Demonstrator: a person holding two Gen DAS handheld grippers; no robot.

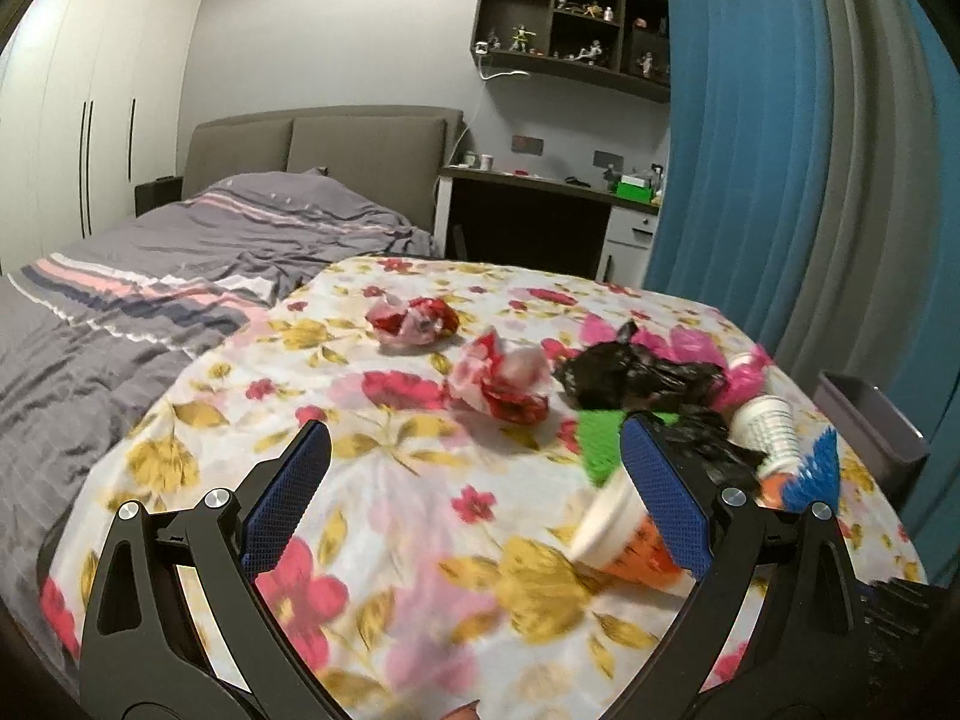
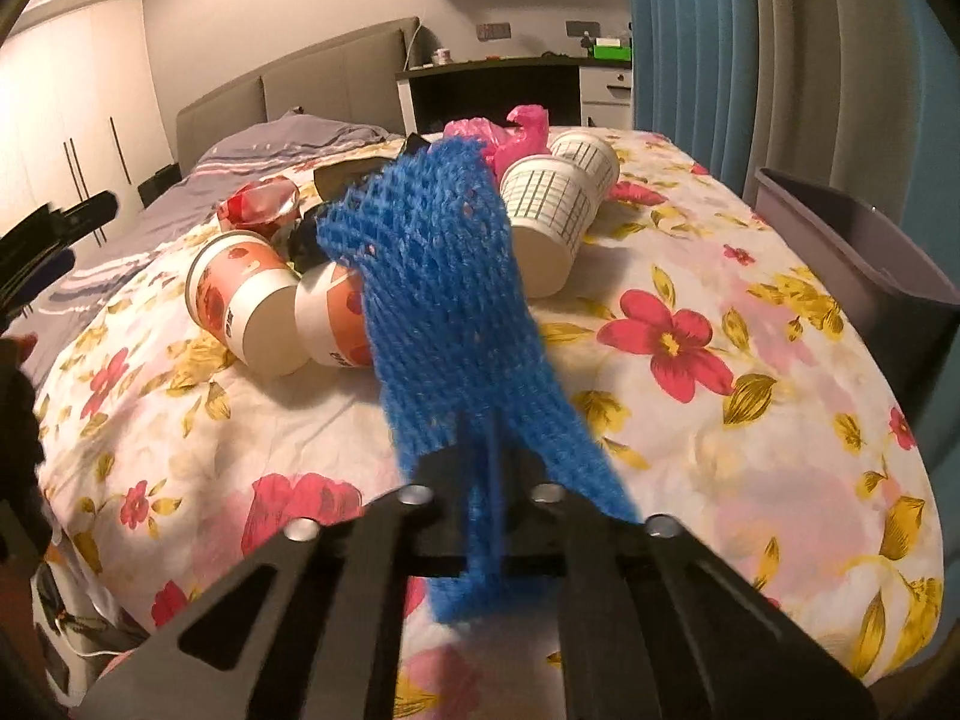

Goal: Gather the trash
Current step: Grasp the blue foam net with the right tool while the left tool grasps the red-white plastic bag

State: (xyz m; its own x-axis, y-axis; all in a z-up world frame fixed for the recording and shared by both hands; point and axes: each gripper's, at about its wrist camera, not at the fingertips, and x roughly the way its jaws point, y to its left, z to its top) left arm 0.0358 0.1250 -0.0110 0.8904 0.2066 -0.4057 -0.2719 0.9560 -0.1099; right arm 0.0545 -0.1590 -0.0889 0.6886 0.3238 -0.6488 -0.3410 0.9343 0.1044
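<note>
Bedroom clutter is sitting on a flower-printed cloth covering the counter [image 2: 690, 420], with a grey-sheeted bed [image 1: 180, 276] just beside its left edge and blue curtains [image 1: 750, 120] hanging along the right.

Right claw [image 2: 486, 468] is gripping a blue foam fruit net [image 2: 444, 276], pinched shut on its lower part, so the net is standing up in front of the camera above the cloth. Left claw [image 1: 474, 480] is hanging spread wide and empty over the near part of the counter.

Judging by the spread, collection is only beginning. Two orange-printed paper cups [image 2: 240, 294] are lying on their sides, two white grid-printed paper cups [image 2: 552, 216] are lying further back, and crumpled red-and-white wrappers [image 1: 498, 378], a black plastic bag [image 1: 636, 372], a pink plastic bag [image 2: 516, 126] and a green mesh piece [image 1: 600, 438] are all waiting.

A dark grey plastic bin [image 2: 864, 252] is standing at the counter's right edge, near the held net, with open cloth lying between them, so the path there is looking free. Cups are crowding the left claw's right finger, leaving little room on that side.
</note>
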